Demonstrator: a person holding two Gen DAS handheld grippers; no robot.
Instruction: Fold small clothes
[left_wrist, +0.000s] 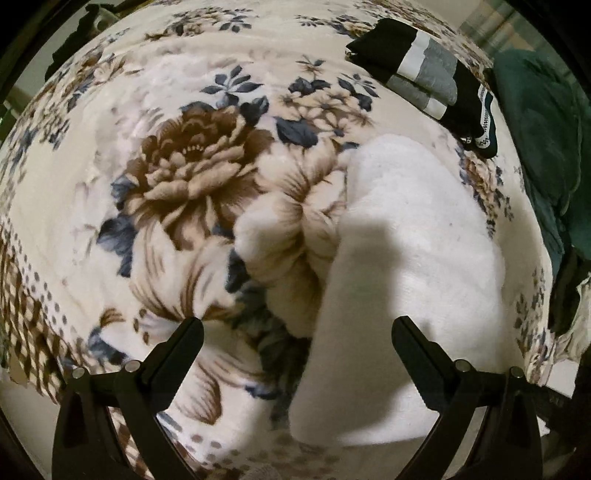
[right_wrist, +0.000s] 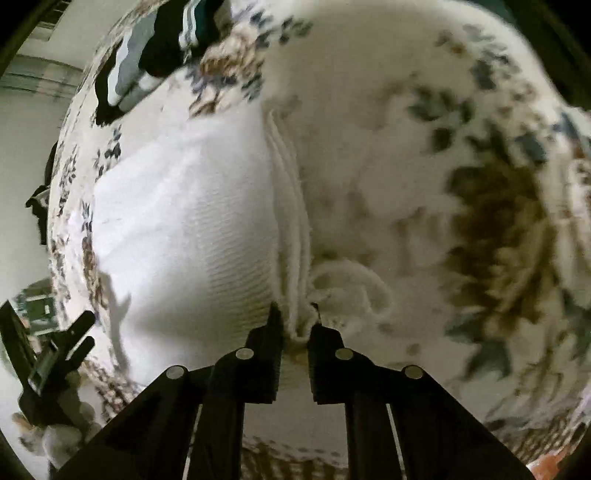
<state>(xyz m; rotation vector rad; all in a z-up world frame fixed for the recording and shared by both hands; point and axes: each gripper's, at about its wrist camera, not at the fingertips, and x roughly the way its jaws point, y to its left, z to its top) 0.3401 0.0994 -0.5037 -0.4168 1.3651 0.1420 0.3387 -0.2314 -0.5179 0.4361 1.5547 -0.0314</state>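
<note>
Surface: a plush floral blanket (left_wrist: 192, 155), cream with brown blooms and blue-grey leaves, covers everything under both grippers.
White garment: a white knitted garment (right_wrist: 184, 229) lies flat on the blanket, folded so that several layered edges run down its right side in the right wrist view; in the left wrist view it (left_wrist: 406, 236) shows as a soft white slab right of centre.
Right gripper: the right gripper (right_wrist: 297, 314) points steeply down, its jaws nearly together and pinching the near end of those layered edges, with white cloth bunched between the tips.
Left gripper: the left gripper (left_wrist: 297, 328) hangs above the blanket and the garment's near edge, jaws spread wide, nothing between them.
Other clothes: a folded black piece with grey and white stripes (left_wrist: 417, 74) sits at the far side, well apart from the white garment; a dark green cloth (left_wrist: 543, 122) lies beyond it at the right edge.
</note>
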